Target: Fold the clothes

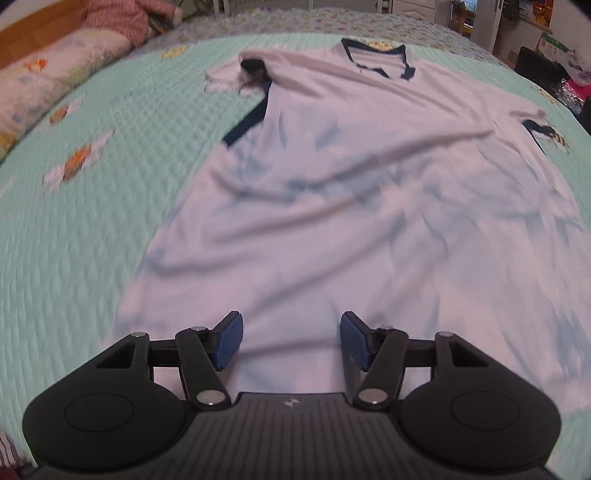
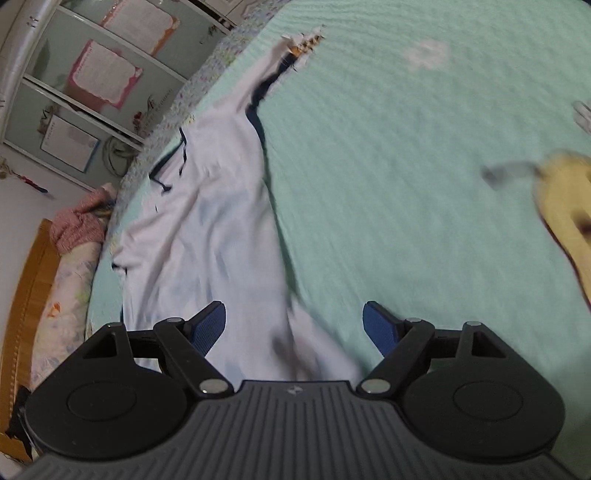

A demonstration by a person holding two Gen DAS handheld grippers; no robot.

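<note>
Left gripper (image 1: 291, 341) hovers, jaws apart and empty, over the hem of the white navy-trimmed jersey (image 1: 351, 184) spread ahead on the mint quilted bedspread (image 1: 92, 221); a floral pillow (image 1: 48, 85) lies far left. Right gripper (image 2: 295, 328), wide and empty, has a yellow object (image 2: 565, 199) to its right.

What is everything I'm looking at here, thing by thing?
Shirt: one, white with navy trim, spread flat on the bedspread.
Bedspread: one, mint green, quilted, flower patches.
Bolster: one, pale floral, along the bed's edge.
Pink cloth: one, bunched beyond the bolster.
Yellow thing: one, blurred, unidentifiable, on the bedspread.
Cabinet: one, glass doors, papers inside.
Left gripper: black, blue pads, jaws open over the shirt's hem.
Right gripper: same, jaws open at the shirt's edge.
</note>
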